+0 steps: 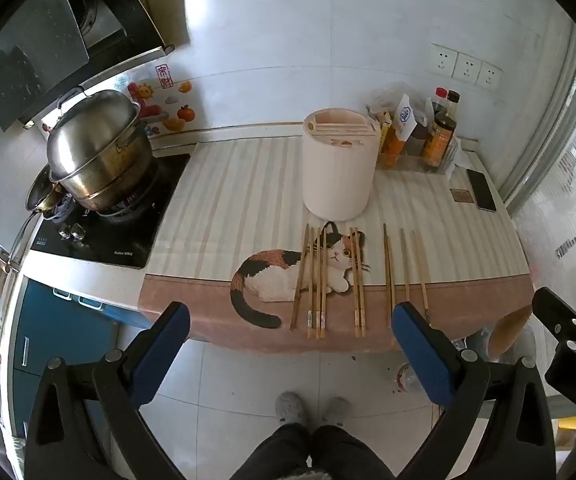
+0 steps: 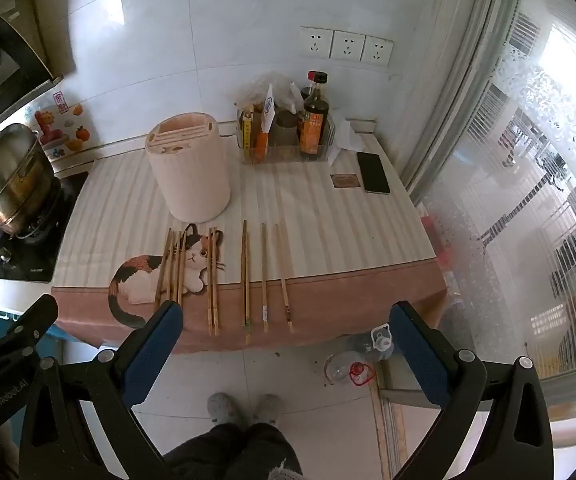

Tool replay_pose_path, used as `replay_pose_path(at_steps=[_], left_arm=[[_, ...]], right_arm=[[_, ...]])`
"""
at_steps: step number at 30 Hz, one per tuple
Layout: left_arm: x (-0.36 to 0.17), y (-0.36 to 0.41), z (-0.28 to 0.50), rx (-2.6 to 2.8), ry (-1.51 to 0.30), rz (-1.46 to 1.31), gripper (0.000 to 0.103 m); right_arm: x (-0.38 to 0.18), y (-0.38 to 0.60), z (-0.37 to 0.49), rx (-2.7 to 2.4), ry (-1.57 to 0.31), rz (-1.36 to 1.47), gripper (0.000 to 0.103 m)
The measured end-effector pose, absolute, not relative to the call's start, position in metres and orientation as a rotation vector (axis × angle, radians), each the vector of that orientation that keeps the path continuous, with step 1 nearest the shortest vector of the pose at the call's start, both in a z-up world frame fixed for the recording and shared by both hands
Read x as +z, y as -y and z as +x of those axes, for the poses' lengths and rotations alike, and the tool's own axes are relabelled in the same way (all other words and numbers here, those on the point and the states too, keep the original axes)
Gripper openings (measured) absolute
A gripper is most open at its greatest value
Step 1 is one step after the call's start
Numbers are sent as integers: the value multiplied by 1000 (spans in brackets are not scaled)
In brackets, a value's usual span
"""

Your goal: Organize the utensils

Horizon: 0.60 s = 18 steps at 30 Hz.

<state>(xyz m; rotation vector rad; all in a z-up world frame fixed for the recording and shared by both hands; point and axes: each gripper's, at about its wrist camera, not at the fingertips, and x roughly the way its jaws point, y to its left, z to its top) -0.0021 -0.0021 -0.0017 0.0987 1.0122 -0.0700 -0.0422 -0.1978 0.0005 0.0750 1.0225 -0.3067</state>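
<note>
Several wooden chopsticks (image 1: pixel 320 280) lie side by side on a cat-print cloth (image 1: pixel 247 216) near the counter's front edge; they also show in the right wrist view (image 2: pixel 243 276). Behind them stands a cream slotted utensil holder (image 1: pixel 340 164), also seen in the right wrist view (image 2: pixel 189 164). My left gripper (image 1: pixel 290 328) is open and empty, held back off the counter's front edge above the floor. My right gripper (image 2: pixel 285 328) is open and empty, also short of the front edge. The right gripper's body shows at the left wrist view's right edge (image 1: pixel 568 332).
A steel pot (image 1: pixel 95 148) sits on a stove at the left. Sauce bottles (image 2: pixel 314 120) stand in a rack at the back by the wall. A phone (image 2: pixel 372 172) and a small card (image 2: pixel 344 181) lie at the right. Plastic bottles (image 2: pixel 364 348) lie on the floor.
</note>
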Motion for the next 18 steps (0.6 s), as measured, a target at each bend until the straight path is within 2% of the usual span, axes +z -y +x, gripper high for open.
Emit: replay_pose_path(at_steps=[18], left_arm=[[-2,5,-7,-67,-1004,98,103]], right_arm=[[10,197,-49,-307,-1010,69,103]])
